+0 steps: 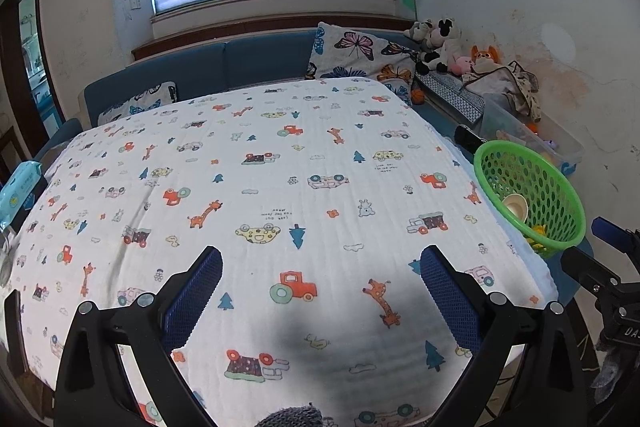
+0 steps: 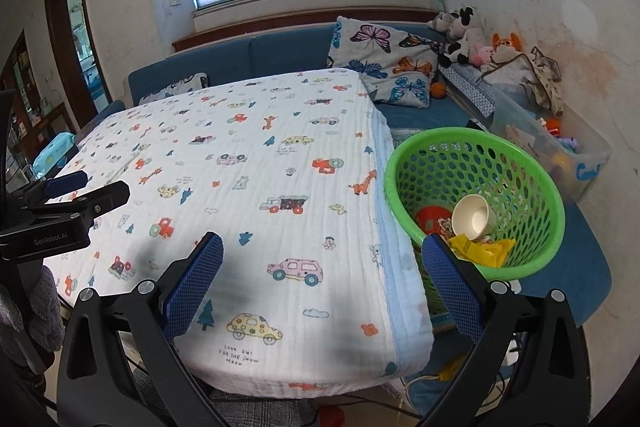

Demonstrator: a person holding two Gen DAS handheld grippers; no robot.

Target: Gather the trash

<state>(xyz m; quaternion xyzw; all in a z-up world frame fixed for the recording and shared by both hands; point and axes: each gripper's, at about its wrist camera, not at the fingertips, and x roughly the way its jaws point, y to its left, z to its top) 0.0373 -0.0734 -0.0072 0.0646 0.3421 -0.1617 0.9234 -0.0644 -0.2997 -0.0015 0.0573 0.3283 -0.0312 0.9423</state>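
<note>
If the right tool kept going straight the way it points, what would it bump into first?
Probably the patterned cloth covering the table, near its right edge. The right tool is open and empty; the green basket lies off to its right. Depth is uncertain.

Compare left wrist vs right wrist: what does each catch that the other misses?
Left wrist only: the near left table edge, with a glass object I can't identify.

Right wrist only: the full inside of the green basket, including a red item under the paper cup and yellow wrapper, and the floor under the table's near corner.

Both: patterned tablecloth, basket, cup, wrapper, blue wipes pack, butterfly pillow, and open, empty left gripper and right gripper.
</note>
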